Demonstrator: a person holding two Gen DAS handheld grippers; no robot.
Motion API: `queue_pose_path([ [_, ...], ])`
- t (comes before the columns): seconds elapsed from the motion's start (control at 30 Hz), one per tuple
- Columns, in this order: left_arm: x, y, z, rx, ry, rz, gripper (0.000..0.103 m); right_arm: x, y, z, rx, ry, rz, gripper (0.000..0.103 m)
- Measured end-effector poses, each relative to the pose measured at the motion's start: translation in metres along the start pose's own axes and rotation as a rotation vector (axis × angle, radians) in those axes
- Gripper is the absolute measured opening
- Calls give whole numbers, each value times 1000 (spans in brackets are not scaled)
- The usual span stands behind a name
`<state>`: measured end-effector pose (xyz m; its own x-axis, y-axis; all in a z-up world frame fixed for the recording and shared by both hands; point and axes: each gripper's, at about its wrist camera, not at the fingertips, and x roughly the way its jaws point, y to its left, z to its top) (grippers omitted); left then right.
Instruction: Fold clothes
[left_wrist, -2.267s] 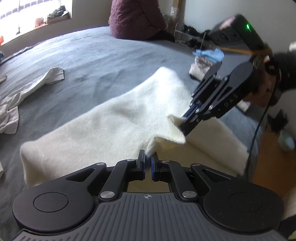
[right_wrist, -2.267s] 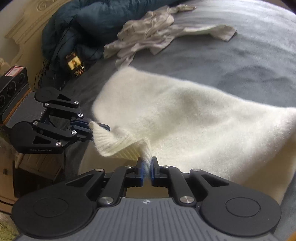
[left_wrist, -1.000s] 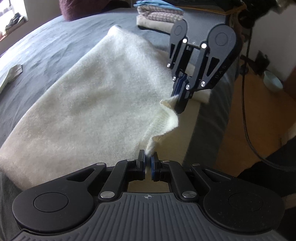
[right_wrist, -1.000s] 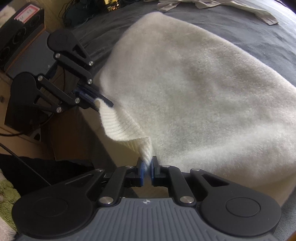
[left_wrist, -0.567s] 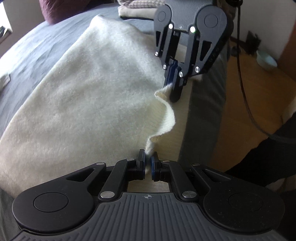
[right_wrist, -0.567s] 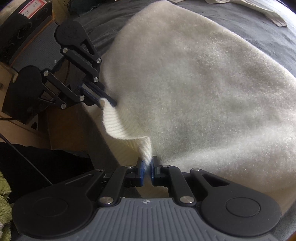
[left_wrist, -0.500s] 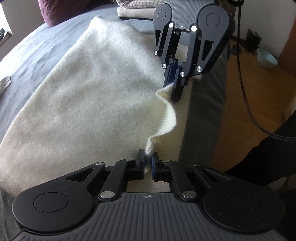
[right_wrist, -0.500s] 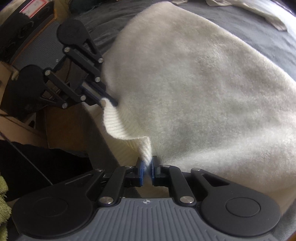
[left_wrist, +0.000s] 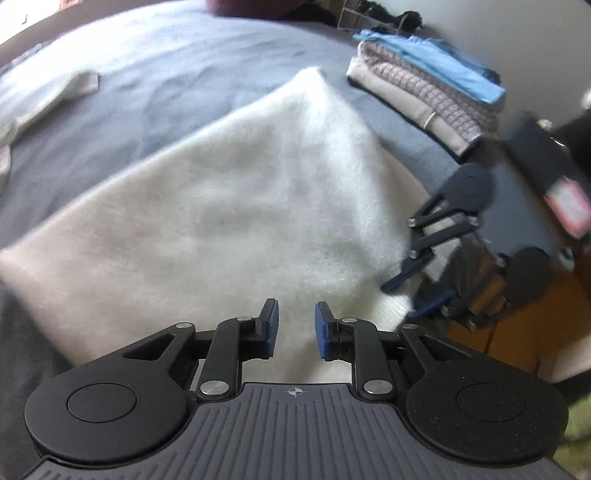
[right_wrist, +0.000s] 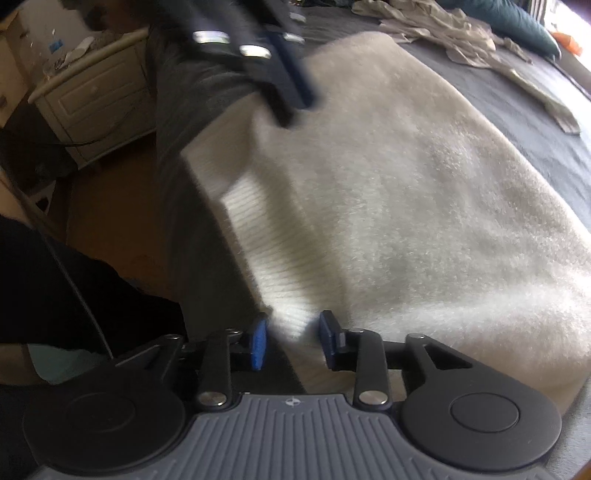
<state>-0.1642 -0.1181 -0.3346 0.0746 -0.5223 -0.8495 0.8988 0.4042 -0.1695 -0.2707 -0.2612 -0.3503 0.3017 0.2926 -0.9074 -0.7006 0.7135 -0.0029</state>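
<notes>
While both the left tongs (left_wrist: 295, 326) and the right tongs (right_wrist: 291, 341) stand released over its ribbed hem at the bed's (left_wrist: 177, 74) near edge, the cream sweater (left_wrist: 229, 206) lies flat, stretching away lengthwise ahead of both.

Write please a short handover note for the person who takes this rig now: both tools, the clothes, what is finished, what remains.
Left tool: open, holds nothing, over the fluffy cream-white sweater.
Right tool: open, at the sweater's ribbed hem.
The sweater lies folded flat near the edge of the grey bed cover.
Done: a stack of folded clothes sits behind it.
Left: finish the sweater; a loose beige garment waits unfolded.
</notes>
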Motion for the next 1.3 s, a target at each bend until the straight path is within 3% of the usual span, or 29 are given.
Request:
queue_pose_path([
  [0.1,21,-8,-15,22,63,33,22,-9,11,-4,-42,11,-48,35],
  [0.17,24,-12,-23,34,52,55,26,-19,15,-4,-15,16,-69,30],
  [0.33,24,-22,-28,32,29,74,37,-51,-14,5,237,-84,-112,27],
  [0.4,25,-22,-30,14,23,76,39,-45,-22,4,292,-97,-118,19],
  [0.57,25,-23,-34,-32,8,81,39,-4,-23,-10,231,5,-211,12],
  [0.67,24,-22,-32,-64,13,79,39,-10,-27,-18,312,-21,-220,12],
  [0.8,5,-10,-14,-161,0,45,39,-48,-28,6,366,-113,-221,15],
  [0.97,-9,11,-5,-188,-87,163,39,-61,-52,8,465,-199,-367,16],
  [1.07,2,30,-23,-267,-55,204,39,-38,-74,-18,579,-107,-426,16],
  [1.17,4,42,-36,-335,-46,202,39,-29,-85,-49,695,-137,-390,15],
  [1.3,-15,43,-22,-317,-66,210,39,-35,-84,-34,666,-93,-396,15],
])
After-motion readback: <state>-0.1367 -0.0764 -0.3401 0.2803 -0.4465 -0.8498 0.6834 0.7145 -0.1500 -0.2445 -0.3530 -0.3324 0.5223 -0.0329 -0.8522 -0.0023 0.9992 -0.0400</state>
